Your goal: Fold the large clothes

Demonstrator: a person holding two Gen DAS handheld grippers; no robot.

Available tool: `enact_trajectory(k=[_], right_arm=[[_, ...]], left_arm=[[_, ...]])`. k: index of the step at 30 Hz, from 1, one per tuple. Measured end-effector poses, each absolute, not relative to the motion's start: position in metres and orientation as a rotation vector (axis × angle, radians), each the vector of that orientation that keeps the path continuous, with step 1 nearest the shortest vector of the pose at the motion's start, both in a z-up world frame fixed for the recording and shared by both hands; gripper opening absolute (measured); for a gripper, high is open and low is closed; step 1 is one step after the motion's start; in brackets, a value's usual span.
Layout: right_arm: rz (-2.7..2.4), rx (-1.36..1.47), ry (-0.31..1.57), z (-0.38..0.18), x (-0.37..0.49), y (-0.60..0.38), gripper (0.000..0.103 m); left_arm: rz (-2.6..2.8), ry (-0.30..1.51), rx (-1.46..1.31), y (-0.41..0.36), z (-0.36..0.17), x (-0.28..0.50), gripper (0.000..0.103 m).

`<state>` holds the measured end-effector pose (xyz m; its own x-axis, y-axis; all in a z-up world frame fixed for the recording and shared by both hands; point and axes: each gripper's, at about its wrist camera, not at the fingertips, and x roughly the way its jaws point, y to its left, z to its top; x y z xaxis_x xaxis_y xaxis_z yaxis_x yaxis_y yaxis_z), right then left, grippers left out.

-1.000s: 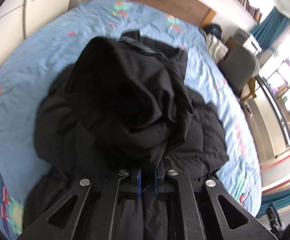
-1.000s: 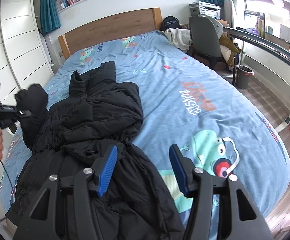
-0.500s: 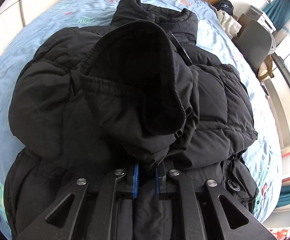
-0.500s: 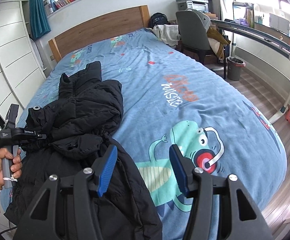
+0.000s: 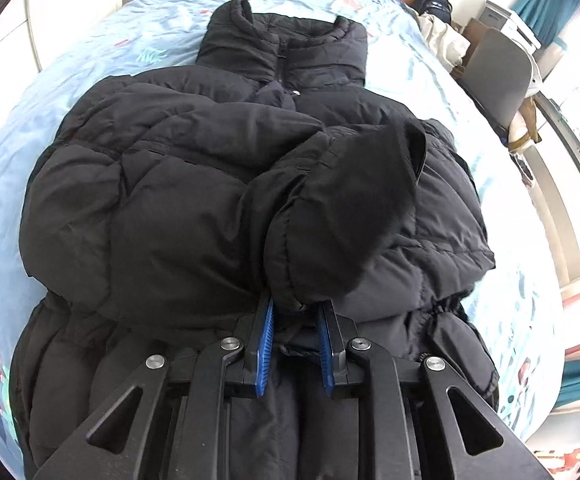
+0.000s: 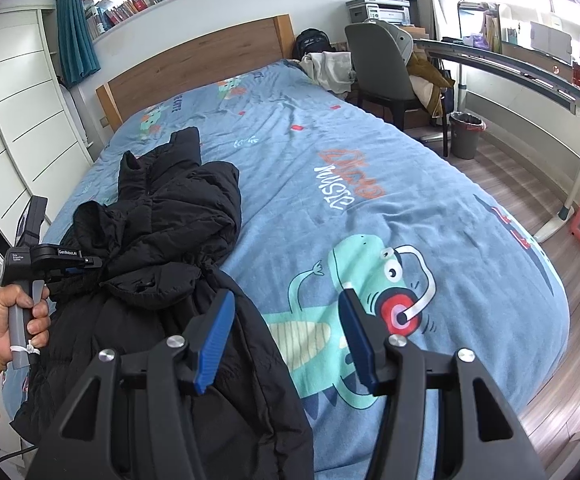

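Note:
A black puffer jacket [image 5: 194, 184] lies on the blue bed [image 5: 102, 28], collar toward the headboard, with both sleeves folded across its chest. My left gripper [image 5: 293, 312] is partly open, its blue pads either side of the sleeve cuff [image 5: 341, 220], which rests on the jacket's front. In the right wrist view the jacket [image 6: 178, 216] lies on the bed's left side, and the left gripper [image 6: 86, 262] sits at its left edge. My right gripper [image 6: 286, 320] is open and empty, above the jacket's lower hem and the bedspread.
The bedspread [image 6: 369, 208] has a dinosaur print. A wooden headboard [image 6: 194, 56], white wardrobe [image 6: 14, 128], grey chair [image 6: 385, 68] with clothes, a bin [image 6: 465, 136] and a desk [image 6: 529, 76] surround the bed.
My left gripper carried the sleeve across and down onto the jacket's chest, and its jaws have parted from tightly shut. The right gripper stayed open and shifted slightly.

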<state>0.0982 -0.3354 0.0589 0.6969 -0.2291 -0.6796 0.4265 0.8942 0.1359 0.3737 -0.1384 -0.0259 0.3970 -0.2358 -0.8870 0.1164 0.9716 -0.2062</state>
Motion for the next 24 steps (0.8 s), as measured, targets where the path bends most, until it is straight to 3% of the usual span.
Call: enact_trajectory(k=[11,24], right_arm=[[-0.366,0.268,0.701,0.076,0.081,-0.322,0.053],[-0.221,0.165,0.723,0.088,0.140,-0.233,0.053]], left_arm=[[-0.306,1.086,-0.149,-0.130,0.012,0.337,0.043],[-0.224,0.968,-0.153,0.004,0.057,0.319,0.048]])
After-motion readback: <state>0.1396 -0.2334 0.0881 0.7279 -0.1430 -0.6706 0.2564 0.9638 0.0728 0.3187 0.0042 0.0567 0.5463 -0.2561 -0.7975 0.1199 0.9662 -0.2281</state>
